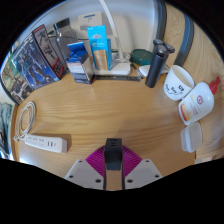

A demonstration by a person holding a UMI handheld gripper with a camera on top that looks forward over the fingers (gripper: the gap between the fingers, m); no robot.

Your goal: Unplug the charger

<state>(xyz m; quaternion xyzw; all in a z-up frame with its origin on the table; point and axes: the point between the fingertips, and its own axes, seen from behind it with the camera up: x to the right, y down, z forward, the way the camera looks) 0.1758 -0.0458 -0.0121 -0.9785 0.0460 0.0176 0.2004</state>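
Note:
My gripper (113,153) is shut on a small black charger (113,147). The charger sticks up between the magenta pads (98,160) and is held above the wooden table (110,105). A white power strip (45,143) lies on the table to the left of the fingers, apart from the charger. A white cable (24,118) curls away from the strip toward the table's left edge.
Beyond the fingers stand a blue box (98,45), a small white box (80,70) and a black bottle (158,62). Two white mugs (180,82) (197,102) and a white object (190,135) sit at the right. Packaged items (35,60) lean at the far left.

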